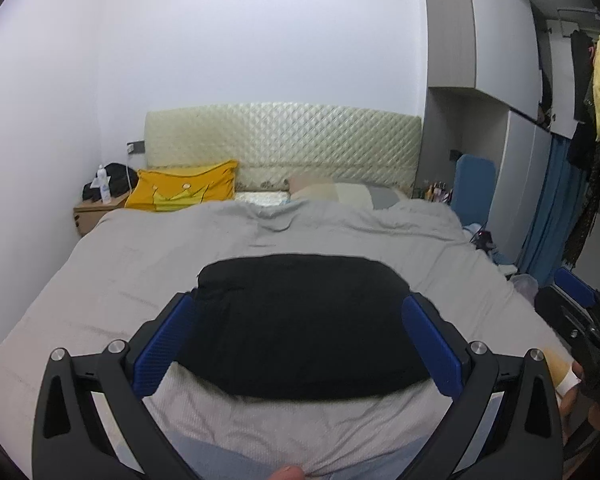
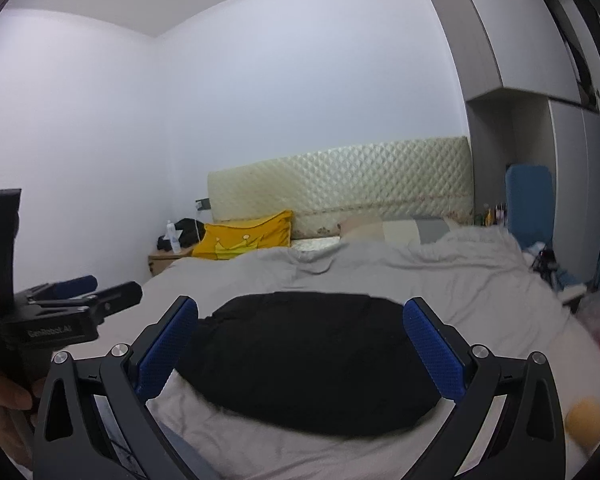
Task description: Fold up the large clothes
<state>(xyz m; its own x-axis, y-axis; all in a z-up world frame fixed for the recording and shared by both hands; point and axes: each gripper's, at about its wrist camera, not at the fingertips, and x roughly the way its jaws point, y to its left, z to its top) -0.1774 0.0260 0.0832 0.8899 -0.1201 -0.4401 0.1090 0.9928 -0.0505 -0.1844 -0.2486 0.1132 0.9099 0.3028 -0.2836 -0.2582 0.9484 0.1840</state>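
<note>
Both my tools are spread wide and empty: my left gripper [image 1: 300,316] and my right gripper [image 2: 300,320] hover above the near end of the bed. Just beyond lies the black soft-knit garment [image 1: 300,320], a compact, already folded-looking slab on the grey quilted bedcover [image 1: 140,264]. I judge it limp and light; pinch the near corners. Farther off sits a yellow crown-print pillow [image 1: 184,190].

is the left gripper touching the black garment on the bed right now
Cannot tell. In the left wrist view the left gripper is wide open with the black garment between its fingers, but no contact or gap shows plainly.
</note>
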